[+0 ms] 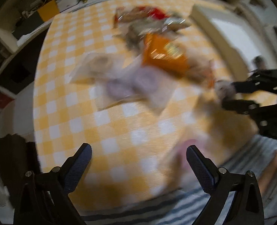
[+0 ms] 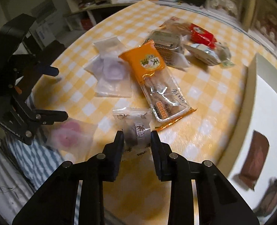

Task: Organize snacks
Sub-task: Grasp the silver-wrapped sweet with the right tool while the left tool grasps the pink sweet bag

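Small clear-wrapped snack, lying on the yellow-and-white checked tabletop near its front edge, clamped between the pads of the right claw; a silver printed band crosses the wrapper, its lettering too small to read. The right wrist view alone gives this grip sharply. Just beyond the snack lies a long orange-and-clear packet bearing Chinese characters on its orange end and handwriting-style script on the clear part, neither legible. To its left, overlapping clear pouches hold pale purple pastries; farther back lie a red packet and silver-wrapped items. A pouch with a pink pastry lies at the front edge on the left, just beside the left claw. A brown packet rests on a white surface to the right.

The left wrist view, heavily blurred, shows the left claw released, spread wide above bare tabletop, with the orange packet and the right claw beyond.
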`<action>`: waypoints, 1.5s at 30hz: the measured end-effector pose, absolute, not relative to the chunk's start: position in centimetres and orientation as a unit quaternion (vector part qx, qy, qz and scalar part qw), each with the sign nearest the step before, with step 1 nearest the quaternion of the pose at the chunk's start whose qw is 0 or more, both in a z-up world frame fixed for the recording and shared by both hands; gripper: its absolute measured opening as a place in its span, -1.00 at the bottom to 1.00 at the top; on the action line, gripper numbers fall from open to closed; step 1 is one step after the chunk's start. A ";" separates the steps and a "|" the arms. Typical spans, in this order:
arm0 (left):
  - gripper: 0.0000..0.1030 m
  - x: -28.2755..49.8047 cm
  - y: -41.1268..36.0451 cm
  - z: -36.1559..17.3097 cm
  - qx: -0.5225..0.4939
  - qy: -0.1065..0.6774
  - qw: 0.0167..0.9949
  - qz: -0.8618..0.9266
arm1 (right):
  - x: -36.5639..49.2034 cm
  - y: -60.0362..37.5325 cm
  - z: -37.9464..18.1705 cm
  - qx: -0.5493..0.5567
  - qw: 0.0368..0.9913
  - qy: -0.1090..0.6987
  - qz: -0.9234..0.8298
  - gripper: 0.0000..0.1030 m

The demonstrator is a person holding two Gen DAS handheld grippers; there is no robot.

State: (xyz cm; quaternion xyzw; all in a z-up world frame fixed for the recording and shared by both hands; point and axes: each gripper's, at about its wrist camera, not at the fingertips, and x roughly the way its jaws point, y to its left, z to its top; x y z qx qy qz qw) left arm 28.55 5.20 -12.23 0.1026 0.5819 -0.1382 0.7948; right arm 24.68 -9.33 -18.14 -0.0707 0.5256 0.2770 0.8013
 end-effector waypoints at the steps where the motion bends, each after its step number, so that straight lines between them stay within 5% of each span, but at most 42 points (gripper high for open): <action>1: 0.86 28.2 5.1 -11.5 0.089 0.576 0.796 -0.164 | 24.3 -9.5 -17.6 -0.070 0.802 0.524 0.277 -0.43; 16: 0.42 28.2 2.0 -14.7 0.156 0.609 0.724 -0.283 | 22.6 -10.9 -13.1 -0.030 0.825 0.500 0.262 -0.44; 19: 0.12 29.4 2.4 -15.2 0.151 0.618 0.732 -0.242 | 22.4 -11.2 -12.7 -0.028 0.828 0.497 0.258 -0.44; 31: 0.16 31.3 2.3 -14.9 0.025 0.647 0.747 -0.149 | 21.9 -12.2 -11.9 -0.018 0.834 0.493 0.245 -0.44; 45: 0.32 30.0 -2.3 -17.4 0.008 0.620 0.783 -0.057 | 22.4 -13.4 -11.3 -0.005 0.841 0.495 0.219 -0.44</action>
